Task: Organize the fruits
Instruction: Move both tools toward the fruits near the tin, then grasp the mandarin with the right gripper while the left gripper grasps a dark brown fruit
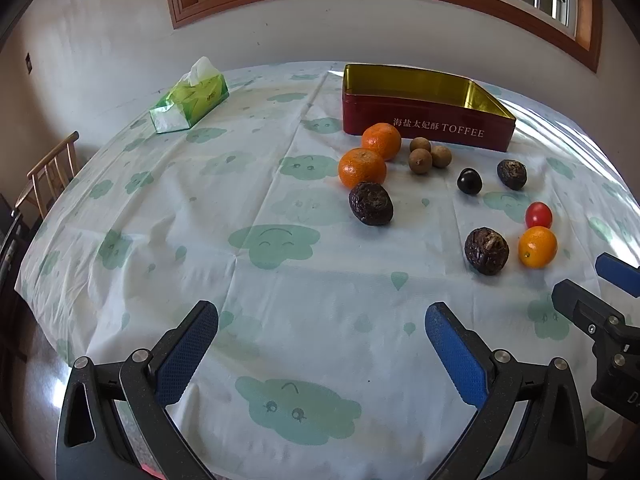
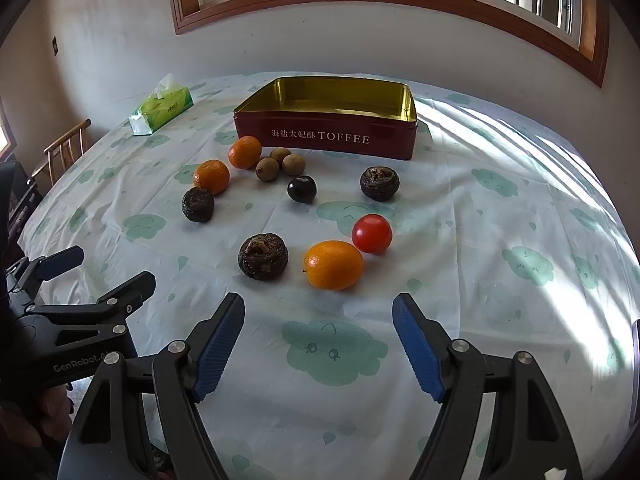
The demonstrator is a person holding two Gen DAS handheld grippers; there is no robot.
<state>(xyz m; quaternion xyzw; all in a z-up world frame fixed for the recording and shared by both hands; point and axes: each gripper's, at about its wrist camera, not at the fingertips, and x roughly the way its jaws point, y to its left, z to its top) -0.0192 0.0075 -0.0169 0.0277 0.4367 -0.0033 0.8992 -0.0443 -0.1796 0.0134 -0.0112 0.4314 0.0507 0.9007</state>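
Tablecloth [image 2: 500,208] bare rightward, fruit before tin [image 2: 324,140] (open-topped), right claw [image 2: 319,316] empty

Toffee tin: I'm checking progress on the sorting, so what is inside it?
The toffee tin stands open, no fruit showing against its gold inner walls. Its near wall hides the front of the floor, so that strip is unseen.

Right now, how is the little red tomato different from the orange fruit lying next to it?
The tomato is red and shiny; the orange fruit is orange with a duller skin. The tomato is smaller and round; the orange fruit is bigger and more egg-shaped. The tomato lies farther from the right gripper; the orange fruit is the nearest fruit to its open fingers. Both sit loose on the tablecloth, outside the tin.
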